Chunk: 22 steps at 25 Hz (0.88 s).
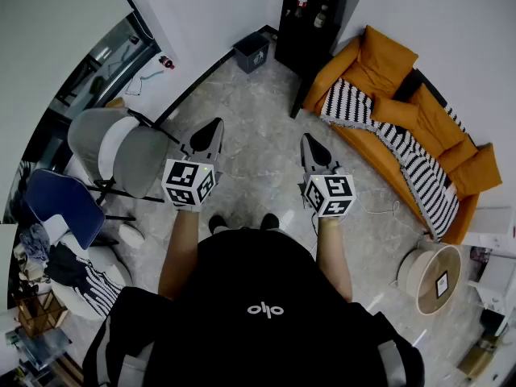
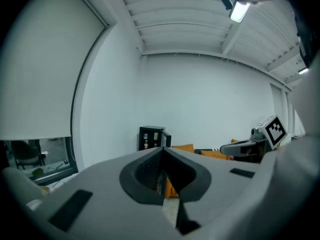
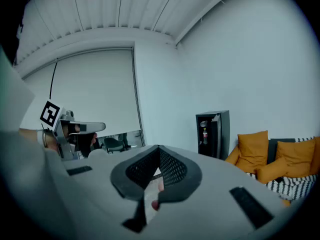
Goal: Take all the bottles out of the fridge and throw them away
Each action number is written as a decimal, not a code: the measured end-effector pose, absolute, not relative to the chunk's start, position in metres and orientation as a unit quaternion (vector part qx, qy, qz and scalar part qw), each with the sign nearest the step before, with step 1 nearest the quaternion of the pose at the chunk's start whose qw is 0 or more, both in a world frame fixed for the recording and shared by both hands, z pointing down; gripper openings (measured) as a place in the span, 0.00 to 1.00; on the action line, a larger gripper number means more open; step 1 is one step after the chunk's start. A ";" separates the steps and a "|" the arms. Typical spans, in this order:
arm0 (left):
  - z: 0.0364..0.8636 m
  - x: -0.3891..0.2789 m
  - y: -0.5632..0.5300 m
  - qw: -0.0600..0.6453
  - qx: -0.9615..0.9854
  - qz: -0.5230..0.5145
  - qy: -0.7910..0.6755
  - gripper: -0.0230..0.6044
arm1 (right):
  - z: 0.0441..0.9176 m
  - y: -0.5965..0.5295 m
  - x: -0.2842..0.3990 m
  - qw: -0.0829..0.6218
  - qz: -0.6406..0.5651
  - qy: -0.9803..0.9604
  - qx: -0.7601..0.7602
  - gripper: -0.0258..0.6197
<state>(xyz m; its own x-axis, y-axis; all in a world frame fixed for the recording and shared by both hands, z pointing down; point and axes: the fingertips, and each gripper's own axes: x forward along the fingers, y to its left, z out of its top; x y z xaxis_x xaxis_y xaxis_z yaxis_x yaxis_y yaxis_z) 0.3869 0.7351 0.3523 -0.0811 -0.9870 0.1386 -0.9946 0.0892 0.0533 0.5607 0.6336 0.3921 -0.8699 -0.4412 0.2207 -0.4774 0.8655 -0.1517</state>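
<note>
**Both grippers empty, fridge dead ahead and a shade to the right**

The person stands mid-room with both grippers held out in front, side by side; the left gripper point(image 1: 216, 124) has its jaws pressed together with nothing between them, and the right gripper point(image 1: 307, 139) is just the same, closed on empty air.

Now the target: the black fridge point(image 1: 318, 18) sits in the far corner against the wall, door swung open, well apart from both sets of jaws. From the head view it lies ahead and off to the right, so the right gripper looks the nearer of the two, though not by much. The orange sofa point(image 1: 403, 95) runs along that same side, just beside the fridge.

Inside, a bottle with a red label point(image 3: 204, 135) stands upright on a shelf, long axis vertical; there are more shapes on the shelf above it, too small to name. A dark bin point(image 1: 251, 51) stands on the floor just left of the fridge, probably where the bottles end up.

The call from here: nothing has been lifted out yet. The walk across comes first, the jaws must part on the way, and an upright bottle wants a level, sideways pinch round its body.
</note>
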 end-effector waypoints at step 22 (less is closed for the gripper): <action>0.395 0.352 0.637 0.094 0.661 0.042 -0.744 0.03 | 0.428 0.521 0.527 0.112 0.126 -0.958 0.230 0.04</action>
